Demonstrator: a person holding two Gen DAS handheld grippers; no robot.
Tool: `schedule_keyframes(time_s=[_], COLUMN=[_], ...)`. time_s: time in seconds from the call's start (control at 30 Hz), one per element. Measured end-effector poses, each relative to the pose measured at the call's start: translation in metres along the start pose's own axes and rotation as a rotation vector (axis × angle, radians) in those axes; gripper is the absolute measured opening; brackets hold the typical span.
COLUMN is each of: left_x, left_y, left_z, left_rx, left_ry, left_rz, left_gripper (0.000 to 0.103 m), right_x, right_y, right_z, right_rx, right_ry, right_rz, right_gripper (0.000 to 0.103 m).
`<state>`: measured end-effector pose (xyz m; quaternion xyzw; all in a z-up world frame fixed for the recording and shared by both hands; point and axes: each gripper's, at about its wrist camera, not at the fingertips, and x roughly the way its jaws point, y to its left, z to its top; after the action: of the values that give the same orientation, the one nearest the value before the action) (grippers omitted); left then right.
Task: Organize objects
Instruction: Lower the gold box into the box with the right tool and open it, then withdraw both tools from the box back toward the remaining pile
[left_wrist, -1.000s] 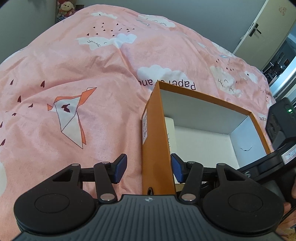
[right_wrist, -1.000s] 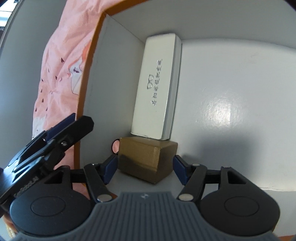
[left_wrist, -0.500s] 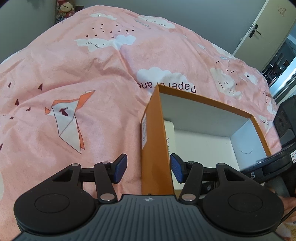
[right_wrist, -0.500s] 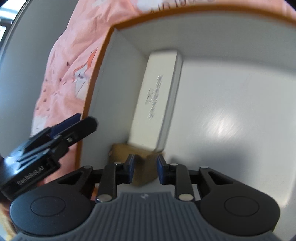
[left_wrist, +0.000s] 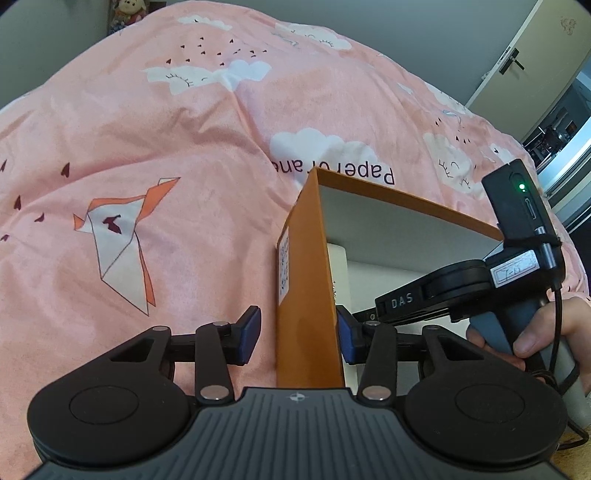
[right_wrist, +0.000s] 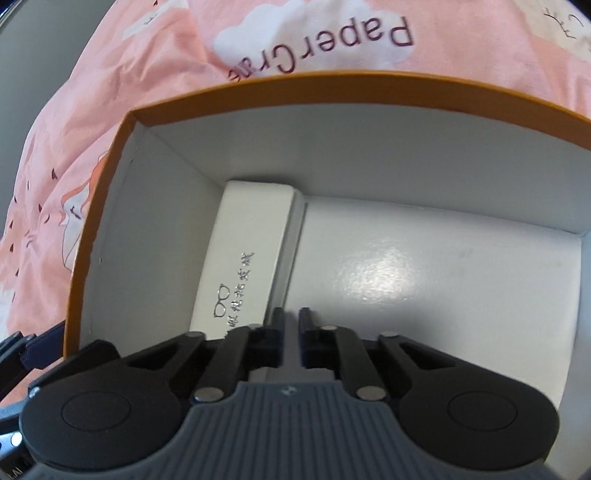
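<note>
Open orange cardboard box with white interior (right_wrist: 122, 206) resting on pink bedcover printed with clouds and paper cranes (left_wrist: 155, 155); all places below given relative to this box.

Left gripper (left_wrist: 297, 334): astride the box's near-left side wall, blue pads one outside and one inside. Inner pad against the white inner face; outer pad (left_wrist: 248, 334) standing off the orange face with a visible gap. Jaws have just been closing on the wall, roughly half open, not clamped. White printed label (left_wrist: 283, 269) on the wall's outer face, just beyond the outer pad.

Right gripper (right_wrist: 291, 325): inside the box, above the floor near the near wall, tilted steeply down. Fingers drawn together, only a narrow slit left between them; nothing seen in the slit. Seen from the left wrist view as a black body marked "DAS" (left_wrist: 436, 295) reaching over the box's right side, held by a person's hand (left_wrist: 546, 332).

Long white rectangular carton with a spectacles logo and silver characters (right_wrist: 247, 258): flat on the box floor, lengthwise along the left wall, far end close to the back wall. Right gripper's fingers just beside its near right corner; contact cannot be told.

Rest of box floor bare white, glare patch at centre.

Cream door with black handle (left_wrist: 517, 62) beyond the box, upper right of left wrist view.
</note>
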<state>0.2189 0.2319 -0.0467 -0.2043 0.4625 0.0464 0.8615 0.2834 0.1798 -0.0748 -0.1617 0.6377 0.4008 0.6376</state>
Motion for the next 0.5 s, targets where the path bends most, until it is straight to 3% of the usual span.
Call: schedule_keyframes(time_s=[0.1,0.3,0.5], left_x=[0.002,-0.007,-0.042], left_y=[0.004,-0.003,-0.019], left_z=[0.0,-0.004,-0.01], left_rx=[-0.023,0.01,0.043], left_ry=[0.007,-0.035,-0.133], left_rz=[-0.011,0.011,0.025], left_gripper=[0.052,0.052,0.052], right_x=[0.0,-0.007,-0.054], right_y=[0.004,0.001,0.008], right_z=[-0.001,-0.006,-0.035], right_rx=[-0.009,-0.005,-0.081], right_ry=[-0.007,-0.016,-0.144], right_rz=[0.017,0.041,0.073], right_gripper=[0.002,0.004,0.007])
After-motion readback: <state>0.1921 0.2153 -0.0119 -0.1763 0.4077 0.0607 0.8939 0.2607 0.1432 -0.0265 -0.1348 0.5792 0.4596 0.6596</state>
